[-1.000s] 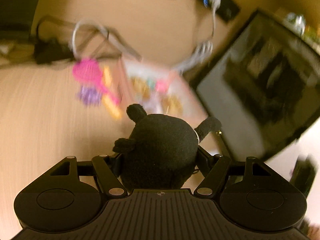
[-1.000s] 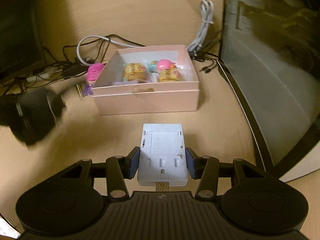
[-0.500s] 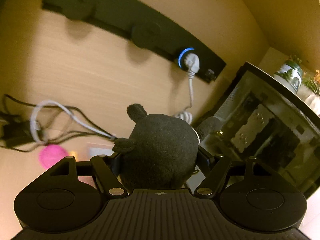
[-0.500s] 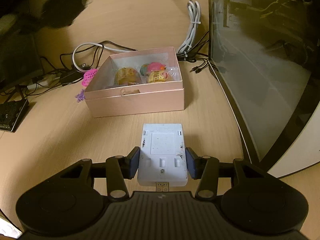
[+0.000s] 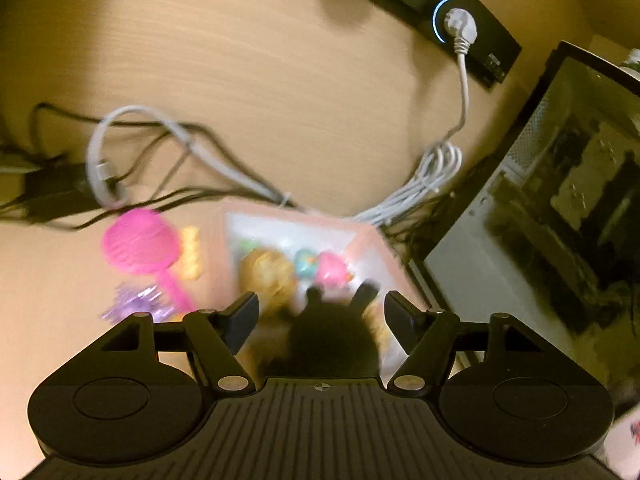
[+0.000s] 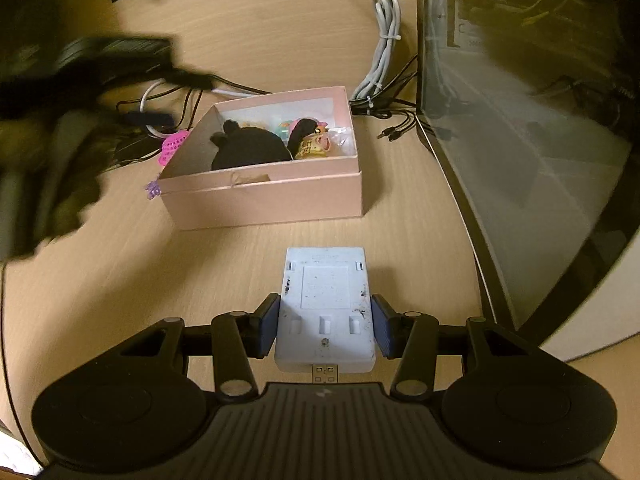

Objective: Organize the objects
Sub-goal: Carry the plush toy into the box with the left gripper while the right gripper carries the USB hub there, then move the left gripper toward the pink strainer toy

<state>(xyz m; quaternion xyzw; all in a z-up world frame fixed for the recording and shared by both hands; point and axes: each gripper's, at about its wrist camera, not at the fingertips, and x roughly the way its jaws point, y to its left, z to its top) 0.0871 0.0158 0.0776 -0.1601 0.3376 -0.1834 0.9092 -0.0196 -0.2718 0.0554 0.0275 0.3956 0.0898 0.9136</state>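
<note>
The black plush toy (image 6: 250, 148) lies in the pink box (image 6: 264, 196), beside what look like small toys. The left gripper (image 5: 320, 312) hangs above it, fingers spread. The right gripper (image 6: 324, 326) clamps a white plastic block (image 6: 325, 308) near the box.

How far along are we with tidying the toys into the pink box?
Done: the black plush toy lies in the pink box beside small colourful toys; the left gripper is open above it. In hand: the right gripper is shut on a white plastic block, short of the box. Left: that block, plus the pink brush and purple trinket outside the box.
</note>
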